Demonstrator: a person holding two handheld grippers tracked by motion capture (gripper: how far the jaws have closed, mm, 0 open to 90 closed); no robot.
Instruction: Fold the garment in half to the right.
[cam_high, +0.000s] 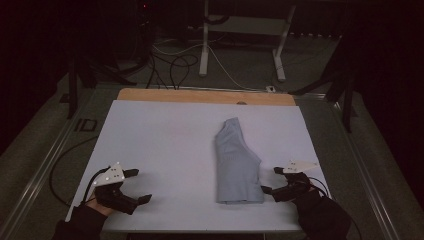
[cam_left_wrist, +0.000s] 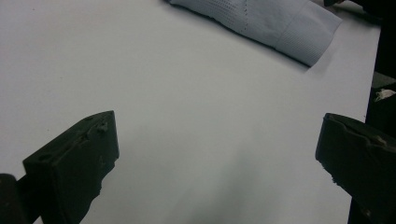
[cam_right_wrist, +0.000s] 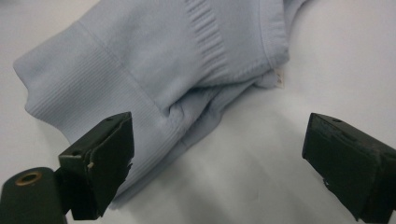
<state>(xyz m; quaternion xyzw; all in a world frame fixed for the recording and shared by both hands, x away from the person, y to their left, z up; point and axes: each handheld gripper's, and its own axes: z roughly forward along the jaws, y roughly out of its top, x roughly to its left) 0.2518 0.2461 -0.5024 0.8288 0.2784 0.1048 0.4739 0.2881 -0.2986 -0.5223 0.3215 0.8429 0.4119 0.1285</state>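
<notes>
A folded pale blue knit garment (cam_high: 237, 162) lies on the white sheet (cam_high: 165, 150), right of centre, its ribbed hem towards the near edge. My right gripper (cam_high: 271, 180) is open just beside the garment's near right edge; in the right gripper view the ribbed fabric (cam_right_wrist: 154, 79) lies under and ahead of the left jaw, with nothing held between the jaws. My left gripper (cam_high: 140, 185) is open at the near left of the sheet, over bare sheet. The garment (cam_left_wrist: 275, 23) shows far off in the left gripper view.
The white sheet covers a wooden tabletop (cam_high: 205, 96), whose far strip stays bare. Beyond the table stand white desk legs (cam_high: 204, 45) and loose cables (cam_high: 175, 65) on the floor. Metal rails (cam_high: 40, 170) run along the table's sides.
</notes>
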